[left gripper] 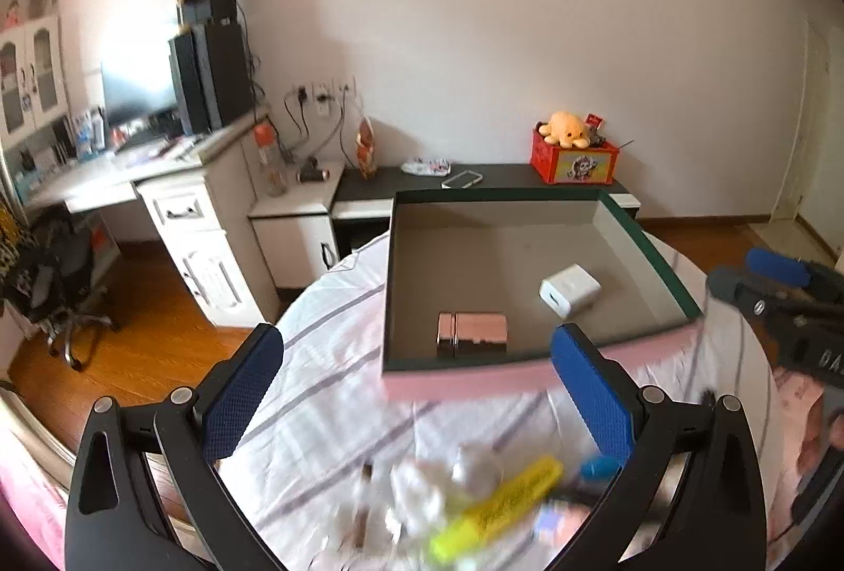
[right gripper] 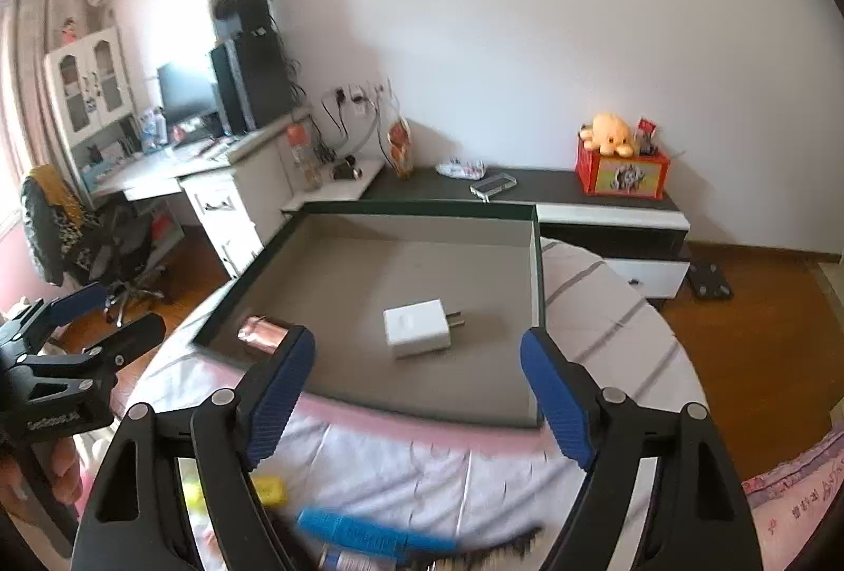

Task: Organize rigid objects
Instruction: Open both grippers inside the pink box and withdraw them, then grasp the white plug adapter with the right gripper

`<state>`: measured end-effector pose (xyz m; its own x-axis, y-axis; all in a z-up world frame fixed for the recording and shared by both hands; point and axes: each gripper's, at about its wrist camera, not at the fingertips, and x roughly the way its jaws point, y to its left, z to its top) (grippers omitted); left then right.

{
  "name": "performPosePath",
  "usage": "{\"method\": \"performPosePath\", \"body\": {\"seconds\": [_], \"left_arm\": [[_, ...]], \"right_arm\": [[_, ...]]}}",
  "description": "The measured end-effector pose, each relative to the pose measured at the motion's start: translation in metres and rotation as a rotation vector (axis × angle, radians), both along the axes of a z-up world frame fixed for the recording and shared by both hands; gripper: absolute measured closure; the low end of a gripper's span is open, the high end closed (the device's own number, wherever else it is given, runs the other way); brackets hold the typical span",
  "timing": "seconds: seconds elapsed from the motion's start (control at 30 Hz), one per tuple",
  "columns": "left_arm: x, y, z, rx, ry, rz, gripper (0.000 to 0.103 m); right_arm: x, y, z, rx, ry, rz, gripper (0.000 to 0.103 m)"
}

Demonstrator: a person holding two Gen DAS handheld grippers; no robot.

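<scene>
The left hand-held gripper (left gripper: pixel 416 392) hangs with its blue-padded fingers spread wide and nothing between them, low in the left wrist frame, above a striped white bedsheet (left gripper: pixel 327 392). The right hand-held gripper (right gripper: pixel 416 392) is likewise released and holding nothing, filling the bottom of the right wrist frame. At centre frame sits a shallow box (left gripper: pixel 533 386) with dark green rim and pink outer wall, resting on the bedsheet. Inside it lie a white charger (right gripper: pixel 418 327), prongs pointing right, near the middle, and a rose-gold case (left gripper: pixel 472 334) near the box's front wall, the two apart. At the bottom of the left wrist frame, blurred, a yellow highlighter (left gripper: pixel 498 507) lies on the sheet among pale items too smeared to name. A blue pen-like item (right gripper: pixel 369 531) lies blurred at the lower edge of the right wrist frame.
</scene>
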<state>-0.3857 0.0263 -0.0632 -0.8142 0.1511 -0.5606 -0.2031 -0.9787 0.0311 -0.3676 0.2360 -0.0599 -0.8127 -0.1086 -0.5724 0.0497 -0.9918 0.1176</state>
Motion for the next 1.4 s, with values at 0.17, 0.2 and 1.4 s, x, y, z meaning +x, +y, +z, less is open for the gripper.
{"method": "performPosePath", "body": {"seconds": [0.17,0.2,1.4], "left_arm": [[0.068,-0.011,0.003,0.001,0.058,-0.010,0.000],[0.081,-0.013,0.002,0.009,0.065,-0.020,0.000],[0.139,-0.041,-0.075,-0.006,-0.132,-0.069,0.000]], "right_arm": [[0.060,-0.009,0.012,0.046,0.073,-0.032,0.020],[0.076,-0.011,0.012,0.048,0.091,-0.043,0.020],[0.136,-0.076,-0.096,-0.024,-0.097,-0.063,0.016]]}}
